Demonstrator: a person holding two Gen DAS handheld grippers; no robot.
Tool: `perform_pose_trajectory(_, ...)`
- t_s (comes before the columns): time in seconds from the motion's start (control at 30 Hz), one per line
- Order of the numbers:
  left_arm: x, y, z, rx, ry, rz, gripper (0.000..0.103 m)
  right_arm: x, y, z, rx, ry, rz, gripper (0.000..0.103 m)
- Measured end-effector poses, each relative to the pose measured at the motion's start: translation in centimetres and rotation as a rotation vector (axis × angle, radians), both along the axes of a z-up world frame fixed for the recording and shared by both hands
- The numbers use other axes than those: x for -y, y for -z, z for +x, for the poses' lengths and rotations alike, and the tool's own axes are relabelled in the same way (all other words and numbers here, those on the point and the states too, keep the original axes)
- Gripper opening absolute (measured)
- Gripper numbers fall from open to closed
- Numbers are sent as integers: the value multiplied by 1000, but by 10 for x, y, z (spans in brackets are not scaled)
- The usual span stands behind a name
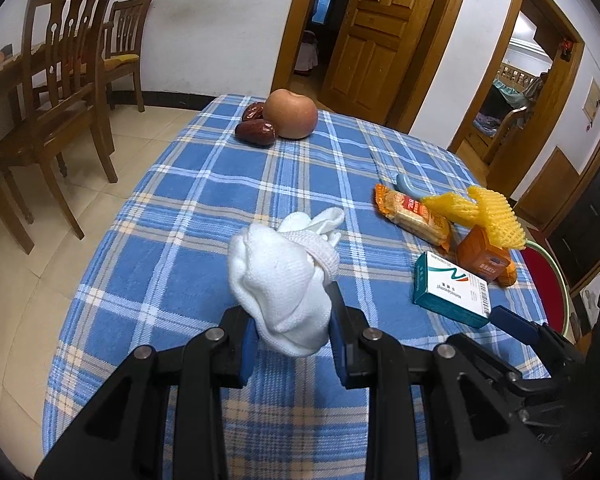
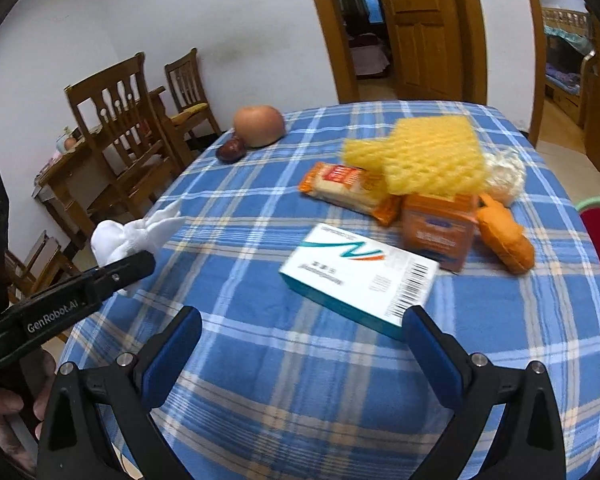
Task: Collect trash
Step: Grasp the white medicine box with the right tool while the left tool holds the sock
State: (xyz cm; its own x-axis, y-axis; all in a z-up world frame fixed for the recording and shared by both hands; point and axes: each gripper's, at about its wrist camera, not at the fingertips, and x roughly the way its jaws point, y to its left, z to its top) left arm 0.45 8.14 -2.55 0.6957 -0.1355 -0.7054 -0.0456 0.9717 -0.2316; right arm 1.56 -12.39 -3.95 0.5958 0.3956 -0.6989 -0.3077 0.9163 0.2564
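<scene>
My left gripper (image 1: 292, 320) is shut on a bunched white sock (image 1: 280, 280), held just above the blue plaid tablecloth (image 1: 204, 200). From the right wrist view the sock (image 2: 128, 236) shows at the left edge. My right gripper (image 2: 300, 328) stands open with nothing between its pads. A white and teal box (image 2: 360, 276) lies just ahead of it, the near corner close to the right finger. Behind the box lie an orange snack packet (image 2: 352, 188), a small orange carton (image 2: 440, 228), a yellow foam net (image 2: 428, 156) and an orange peel (image 2: 504, 240).
An apple (image 1: 290, 114) and two red dates (image 1: 256, 132) sit at the table's far edge. Wooden chairs (image 1: 60, 92) stand on the left by another table. A red round seat (image 1: 544, 276) is beside the table on the right. Open doorways lie beyond.
</scene>
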Motion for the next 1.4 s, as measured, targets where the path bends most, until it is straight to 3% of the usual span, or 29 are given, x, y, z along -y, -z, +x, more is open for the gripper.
perform_pose_trajectory(0.23, -8, 2, -2, -7, -17, -2, 30, -13, -3, 4, 13, -47, 6, 102)
perform_pose_trajectory(0.5, -9, 5, -3, -14, -21, -4, 30, 34, -5, 21, 22, 10, -36, 102)
perform_pose_trajectory(0.7, -5, 6, -4, -18, -13, 2, 30, 48, 10, 39, -1, -40, -91, 102)
perform_pose_trajectory(0.87, -4, 8, -2, -27, -12, 2, 30, 53, 19, 53, -36, -79, -57, 102)
perform_pose_trajectory(1.4, -10, 8, -4, -24, -23, -8, 30, 8, 19, 28, -72, -199, 12, 103)
